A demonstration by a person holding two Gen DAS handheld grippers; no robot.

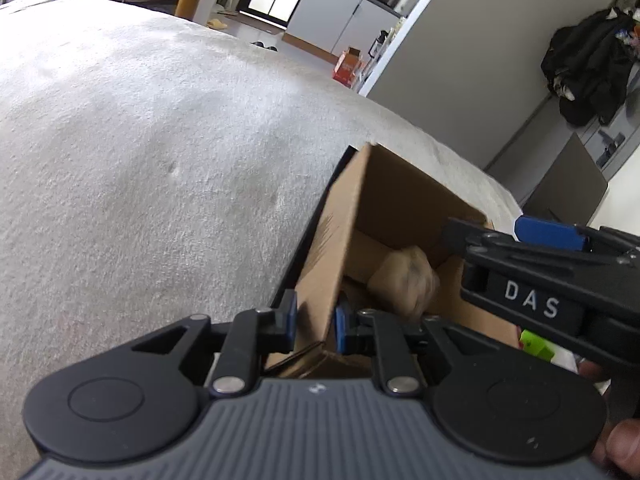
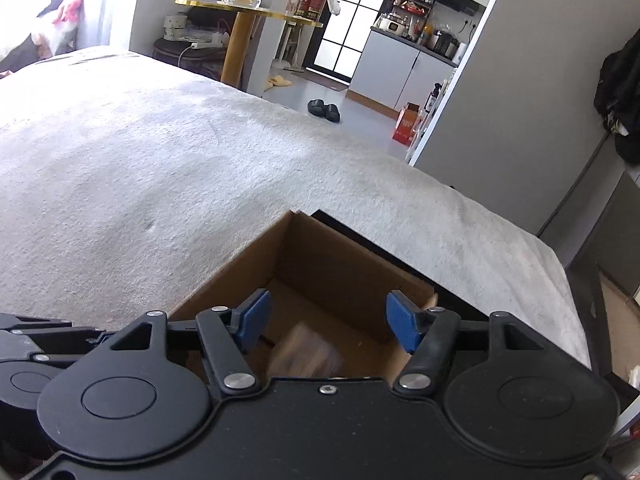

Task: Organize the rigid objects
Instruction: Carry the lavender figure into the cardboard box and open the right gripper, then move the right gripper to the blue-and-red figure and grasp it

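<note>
An open cardboard box (image 1: 400, 192) stands on a white bed cover. My left gripper (image 1: 316, 322) is shut on the box's near side wall, one blue pad on each face of the cardboard. My right gripper (image 2: 329, 322) hovers over the box (image 2: 320, 256), open, with nothing between its blue pads. Below it, inside the box, lies a blurred tan-brown object (image 2: 304, 350), which also shows in the left wrist view as a tan-brown object (image 1: 404, 276). In that view the right gripper (image 1: 488, 230) reaches in from the right above the box opening.
The white bed cover (image 2: 160, 168) spreads wide to the left and behind the box. A lime-green item (image 1: 536, 344) shows under the right gripper's body. Beyond the bed are black slippers (image 2: 324, 110), a yellow side table (image 2: 240, 8) and a grey cabinet (image 2: 500, 100).
</note>
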